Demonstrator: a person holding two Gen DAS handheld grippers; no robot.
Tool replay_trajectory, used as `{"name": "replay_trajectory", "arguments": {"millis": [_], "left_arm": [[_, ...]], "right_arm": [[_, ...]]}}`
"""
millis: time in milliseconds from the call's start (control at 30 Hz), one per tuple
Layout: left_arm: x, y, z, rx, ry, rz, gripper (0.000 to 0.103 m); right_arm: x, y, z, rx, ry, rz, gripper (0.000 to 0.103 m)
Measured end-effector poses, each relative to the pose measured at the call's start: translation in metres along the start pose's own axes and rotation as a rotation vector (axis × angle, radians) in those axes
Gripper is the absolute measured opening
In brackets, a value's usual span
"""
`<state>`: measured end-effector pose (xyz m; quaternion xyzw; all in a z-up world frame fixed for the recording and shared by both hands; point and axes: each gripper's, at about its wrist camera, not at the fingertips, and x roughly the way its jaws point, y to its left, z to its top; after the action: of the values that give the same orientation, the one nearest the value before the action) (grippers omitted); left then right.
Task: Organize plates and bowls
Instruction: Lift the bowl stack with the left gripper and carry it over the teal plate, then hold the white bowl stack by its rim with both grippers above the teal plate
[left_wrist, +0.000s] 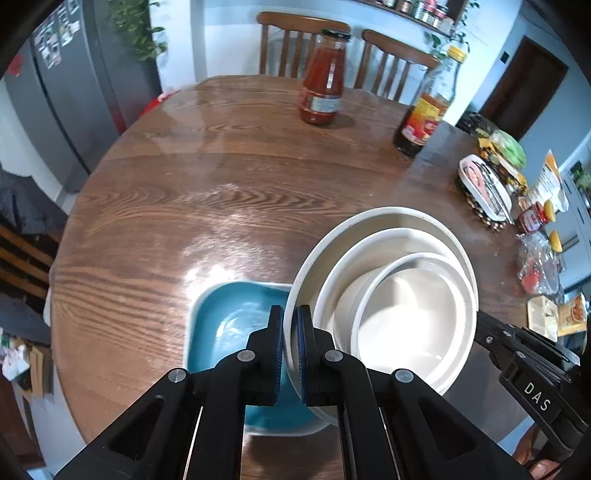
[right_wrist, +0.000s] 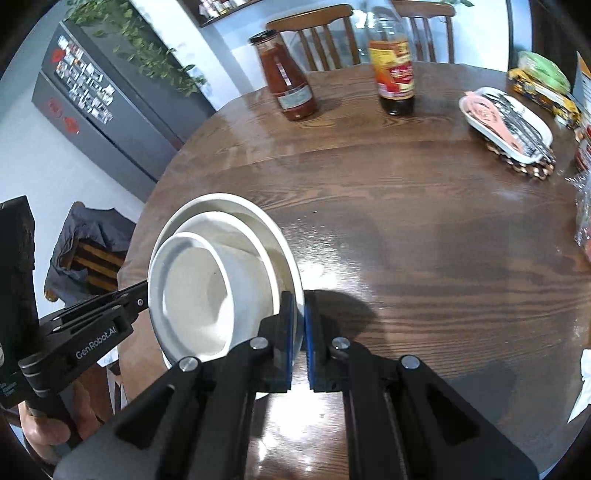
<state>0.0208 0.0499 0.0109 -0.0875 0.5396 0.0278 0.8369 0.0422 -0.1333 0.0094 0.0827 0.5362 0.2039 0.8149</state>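
Observation:
Three nested white bowls are held between my two grippers above the wooden table (left_wrist: 184, 206). The largest white bowl (left_wrist: 384, 218) holds a middle bowl (left_wrist: 373, 243) and a small bowl (left_wrist: 413, 321). My left gripper (left_wrist: 290, 347) is shut on the large bowl's left rim. My right gripper (right_wrist: 298, 336) is shut on its right rim (right_wrist: 291, 266). A square teal plate (left_wrist: 229, 325) lies on the table below the left gripper, partly under the bowls. The stack also shows in the right wrist view (right_wrist: 199, 302).
A red sauce jar (left_wrist: 323, 77) and a dark sauce bottle (left_wrist: 424, 110) stand at the table's far side. A white dish with utensils (left_wrist: 484, 188) and food packets (left_wrist: 539, 258) lie along the right. Two chairs (left_wrist: 295, 40) stand behind the table.

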Motion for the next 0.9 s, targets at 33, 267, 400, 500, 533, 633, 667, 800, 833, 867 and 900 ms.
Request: {"name": "replay_trajectory", "arguments": {"millis": [33,267,400,500,533,633,667,800,833,867,900], "left_arm": [[-0.002,0.006,-0.002,-0.005,-0.002,0.004,0.003],[-0.006,0.04,-0.012,-0.047,0.003,0.031,0.003],[-0.003,0.054,-0.017,-0.061,0.023,0.038,0.003],[0.001,0.062,-0.02,-0.06,0.04,0.042,0.003],[0.002,0.064,-0.02,-0.059,0.044,0.042,0.003],[0.008,0.068,-0.022,-0.046,0.063,0.045,0.003],[0.01,0.069,-0.022,-0.042,0.071,0.044,0.003],[0.022,0.072,-0.02,-0.03,0.103,0.028,0.004],[0.025,0.072,-0.02,-0.024,0.11,0.026,0.004],[0.028,0.073,-0.02,-0.021,0.115,0.024,0.004],[0.031,0.073,-0.02,-0.017,0.124,0.021,0.004]], "right_arm": [[0.001,0.004,0.0,-0.006,0.001,0.002,0.009],[0.017,0.034,-0.003,-0.046,0.03,0.025,0.009],[0.028,0.044,-0.007,-0.049,0.055,0.033,0.009],[0.037,0.049,-0.012,-0.049,0.075,0.032,0.009],[0.04,0.05,-0.013,-0.048,0.081,0.029,0.009],[0.046,0.051,-0.017,-0.037,0.097,0.023,0.009],[0.047,0.05,-0.017,-0.033,0.103,0.021,0.009],[0.056,0.05,-0.019,-0.01,0.125,0.003,0.009],[0.058,0.05,-0.02,-0.003,0.128,-0.003,0.009],[0.059,0.049,-0.02,0.002,0.132,-0.008,0.009],[0.062,0.048,-0.02,0.011,0.137,-0.014,0.009]]}}
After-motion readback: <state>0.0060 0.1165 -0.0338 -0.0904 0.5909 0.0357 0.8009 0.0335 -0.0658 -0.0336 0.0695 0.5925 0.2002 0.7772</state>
